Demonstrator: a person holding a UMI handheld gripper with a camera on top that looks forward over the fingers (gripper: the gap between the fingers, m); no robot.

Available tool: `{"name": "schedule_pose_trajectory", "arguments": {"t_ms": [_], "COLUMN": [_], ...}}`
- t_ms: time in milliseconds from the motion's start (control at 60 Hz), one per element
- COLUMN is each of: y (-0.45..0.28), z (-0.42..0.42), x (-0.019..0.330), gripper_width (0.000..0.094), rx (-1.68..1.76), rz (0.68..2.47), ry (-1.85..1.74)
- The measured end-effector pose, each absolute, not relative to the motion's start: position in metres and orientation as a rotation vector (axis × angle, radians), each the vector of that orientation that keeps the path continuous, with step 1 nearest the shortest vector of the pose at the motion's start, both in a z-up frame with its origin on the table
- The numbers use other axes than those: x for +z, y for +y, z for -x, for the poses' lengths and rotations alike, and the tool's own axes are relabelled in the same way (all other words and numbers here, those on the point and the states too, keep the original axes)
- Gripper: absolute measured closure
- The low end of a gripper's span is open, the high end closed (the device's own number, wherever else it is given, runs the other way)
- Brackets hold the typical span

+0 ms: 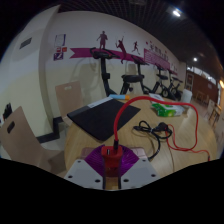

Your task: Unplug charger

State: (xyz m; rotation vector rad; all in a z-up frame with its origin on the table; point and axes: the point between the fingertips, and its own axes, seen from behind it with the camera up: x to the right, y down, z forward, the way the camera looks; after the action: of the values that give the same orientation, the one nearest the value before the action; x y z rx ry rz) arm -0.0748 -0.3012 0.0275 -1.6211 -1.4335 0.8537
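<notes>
My gripper [110, 158] is shut on a red charger plug [110, 156], held between the purple pads. A red cable [122, 118] rises from the plug, arcs up over the table and runs off to the right. The plug is lifted above the wooden table [150, 145]. A green power strip [166, 111] lies farther away on the table to the right, with black cables [158, 128] next to it.
A closed dark laptop [100, 117] lies on the table ahead, slightly left. A wooden chair [22, 135] stands to the left and another chair back [70, 97] behind the table. Treadmills [130, 75] stand along the far wall.
</notes>
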Motion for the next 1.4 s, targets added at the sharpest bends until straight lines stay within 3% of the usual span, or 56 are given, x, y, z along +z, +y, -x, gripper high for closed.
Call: {"name": "schedule_pose_trajectory", "arguments": {"t_ms": [50, 183, 267, 350, 450, 583, 733, 850, 917, 983, 1067, 1100, 1400], "y": [-0.303, -0.244, -0.199, -0.144, -0.079, -0.032, -0.033, -0.043, -0.05, -0.05, -0.05, -0.052, -0.114], "z": [0.073, 0.081, 0.082, 0.087, 0.079, 0.055, 0.04, 0.036, 0.035, 0.033, 0.025, 0.018, -0.132], "x": [0.033, 0.157, 0.185, 0.191, 0.16, 0.086, 0.024, -0.003, -0.013, -0.011, 0.014, 0.03, 0.203], "gripper_width": [0.0771, 0.0779, 0.0778, 0.0776, 0.0775, 0.0743, 0.0718, 0.0674, 0.0622, 0.0398, 0.0064, 0.0096, 0.0085], "rx": [0.907, 0.991, 0.985, 0.881, 0.729, 0.623, 0.579, 0.581, 0.592, 0.594, 0.598, 0.614, 0.702], "rz": [1.691, 1.568, 1.617, 1.61, 1.636, 1.757, 1.86, 1.879, 1.905, 1.92, 1.899, 1.888, 1.846], "ry": [-1.415, -1.231, -1.211, -1.243, -1.316, -1.42, -1.526, -1.598, -1.635, -1.633, -1.621, -1.615, -1.534]}}
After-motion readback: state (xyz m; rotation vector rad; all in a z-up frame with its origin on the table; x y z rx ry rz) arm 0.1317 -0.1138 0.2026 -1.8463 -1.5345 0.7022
